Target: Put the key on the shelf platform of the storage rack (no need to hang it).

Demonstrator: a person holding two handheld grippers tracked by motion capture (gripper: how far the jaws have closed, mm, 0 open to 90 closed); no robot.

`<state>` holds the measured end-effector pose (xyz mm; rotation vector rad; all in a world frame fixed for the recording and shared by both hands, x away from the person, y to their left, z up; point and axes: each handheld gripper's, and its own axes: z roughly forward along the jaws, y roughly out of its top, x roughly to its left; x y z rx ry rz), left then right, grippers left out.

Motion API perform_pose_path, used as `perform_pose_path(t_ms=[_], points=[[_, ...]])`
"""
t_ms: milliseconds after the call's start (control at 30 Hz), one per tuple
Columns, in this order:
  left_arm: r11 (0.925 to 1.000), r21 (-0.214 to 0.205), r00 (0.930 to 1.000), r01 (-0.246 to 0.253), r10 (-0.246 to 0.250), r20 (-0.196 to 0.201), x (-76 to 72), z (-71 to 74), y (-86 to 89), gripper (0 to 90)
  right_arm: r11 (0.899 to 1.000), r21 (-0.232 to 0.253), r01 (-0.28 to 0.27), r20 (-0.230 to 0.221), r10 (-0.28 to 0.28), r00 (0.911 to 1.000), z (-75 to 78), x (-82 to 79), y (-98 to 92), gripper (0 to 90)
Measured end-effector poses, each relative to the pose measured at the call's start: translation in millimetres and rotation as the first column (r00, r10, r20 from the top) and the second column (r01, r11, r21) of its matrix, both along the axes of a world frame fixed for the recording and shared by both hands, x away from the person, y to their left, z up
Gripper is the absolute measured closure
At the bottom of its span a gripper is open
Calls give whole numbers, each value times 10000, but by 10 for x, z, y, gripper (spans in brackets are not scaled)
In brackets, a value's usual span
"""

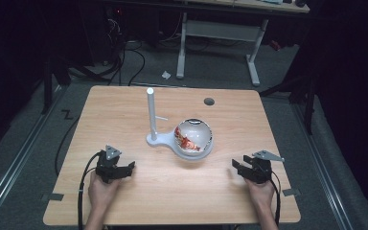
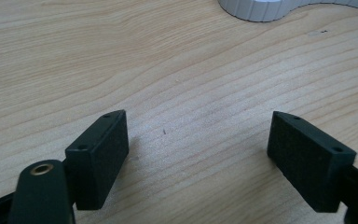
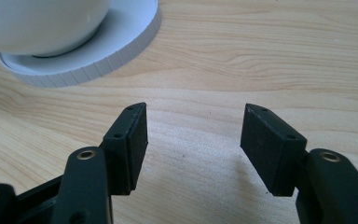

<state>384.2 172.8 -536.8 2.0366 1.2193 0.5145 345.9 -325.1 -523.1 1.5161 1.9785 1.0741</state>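
On the wooden table (image 1: 124, 105) we have both grippers parked low on the near side, flanking the white stand (image 1: 154, 140). Left gripper (image 1: 122, 168) is spread wide with nothing between the jaws; right gripper (image 1: 239, 167) likewise spread, empty. The bowl (image 1: 193, 136) sits on the stand's round base beside the upright post (image 1: 151, 112) (red print inside, looks like). Our read: the wide jaws and symmetric standoff keep either side free to approach the bowl. Right is nearer the base, so probably goes first.
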Motion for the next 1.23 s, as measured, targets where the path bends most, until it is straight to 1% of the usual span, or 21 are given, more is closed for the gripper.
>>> perform_pose_path(t_ms=[67, 233, 333, 400, 433, 533, 567, 1233], points=[[10000, 4, 10000, -1, 1, 1, -1, 0, 0, 210, 10000, -85, -2, -81, 1, 10000, -21, 2, 18, 410], [10000, 11, 10000, -1, 1, 3, 0, 0, 0, 210, 9982, -601, -79, -131, 71, 9999, -57, 7, 64, 402], [10000, 10, 10000, -4, 4, 5, 0, 0, -1, 209, 9974, -711, -72, -125, 64, 9999, -55, -3, 91, 400], [10000, 13, 10000, -14, 14, 12, 5, 0, -4, 209, 9962, -858, -150, -310, 124, 9994, -62, 8, 107, 389], [10000, 21, 10000, 5, -5, 8, 9, 0, -4, 209, 9952, -953, -225, -546, 174, 9984, -70, 22, 118, 376], [10000, 20, 10000, 8, -8, 9, 9, 0, -5, 210, 9876, -1542, -302, -481, 230, 9986, -72, 14, 176, 365], [10000, 14, 10000, 8, -8, 7, 10, 0, -4, 210, 9864, -1605, -339, -471, 266, 9985, -73, 14, 184, 364], [10000, -10, 10000, -10, 10, 8, 6, 1, -2, 220, 9870, -1593, -231, -470, 158, 9988, -73, 26, 190, 365]])
